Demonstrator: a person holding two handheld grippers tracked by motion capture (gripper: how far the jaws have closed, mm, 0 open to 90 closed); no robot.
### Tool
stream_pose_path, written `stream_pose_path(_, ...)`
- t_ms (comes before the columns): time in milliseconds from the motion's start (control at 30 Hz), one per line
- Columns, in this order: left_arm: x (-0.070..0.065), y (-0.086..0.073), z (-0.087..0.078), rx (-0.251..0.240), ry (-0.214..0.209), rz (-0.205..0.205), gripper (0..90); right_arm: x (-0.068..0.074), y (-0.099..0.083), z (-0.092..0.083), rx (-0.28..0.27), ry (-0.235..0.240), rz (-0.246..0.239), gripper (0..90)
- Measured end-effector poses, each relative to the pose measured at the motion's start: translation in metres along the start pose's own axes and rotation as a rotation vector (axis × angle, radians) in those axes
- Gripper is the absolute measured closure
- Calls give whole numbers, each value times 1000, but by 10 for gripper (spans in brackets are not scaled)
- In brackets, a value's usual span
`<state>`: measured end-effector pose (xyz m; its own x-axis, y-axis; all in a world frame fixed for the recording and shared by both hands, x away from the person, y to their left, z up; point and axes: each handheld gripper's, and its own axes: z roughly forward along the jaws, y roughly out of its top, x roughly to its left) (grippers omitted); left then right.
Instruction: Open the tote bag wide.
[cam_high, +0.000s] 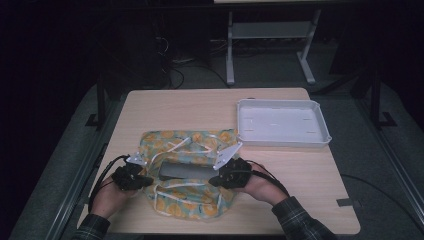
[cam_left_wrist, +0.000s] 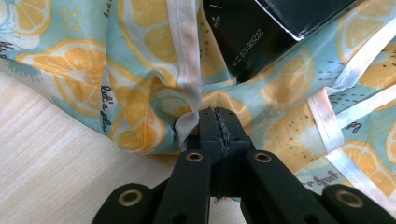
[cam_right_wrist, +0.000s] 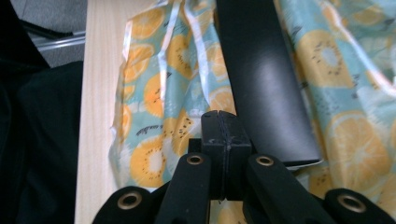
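Two grips: the left gripper (cam_left_wrist: 215, 112) is clenched on a gathered fold and white hem of the lemon-print cloth (cam_high: 187, 172); the right gripper (cam_right_wrist: 226, 116) has its jaws pressed together, and whether any fabric is pinched between them cannot be told from the right gripper view.
Where the things lie: the cloth is spread on the table (cam_high: 200, 107), near its front edge; the black box (cam_high: 186, 170) lies flat on the middle of the cloth, between the two grippers.
Nearby: a white tray (cam_high: 282, 122) stands on the table beyond the right hand, apart from the cloth.
Risk, slipping hem: the left jaws seem to hold only a thin bunch of fabric right at the edge; a pull could, I judge, draw the hem out.
Risk, uneven lift: if the right jaws hold nothing, raising both hands would lift one side alone, and the box could slide off toward the right.
Risk, dragging: a sideways tug rather than a lift might tow cloth and box toward the table's front edge.
Risk, tangle: white tapes (cam_high: 176, 144) lie loosely over the cloth and could snag on a jaw.
Hard to make out: the high view is dim, so both jaw tips are lost against the dark grippers there.
Cut off: both gripper views crop the box at the top; its printed label reads upside down and too small.
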<state>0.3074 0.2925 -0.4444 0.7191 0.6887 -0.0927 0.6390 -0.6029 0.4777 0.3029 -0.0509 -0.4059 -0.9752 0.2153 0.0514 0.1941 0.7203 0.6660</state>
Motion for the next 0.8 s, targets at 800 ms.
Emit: stream_pose_path(800, 0, 0, 0, 0, -4, 3, 897, 19, -20, 28, 116, 29, -7, 894)
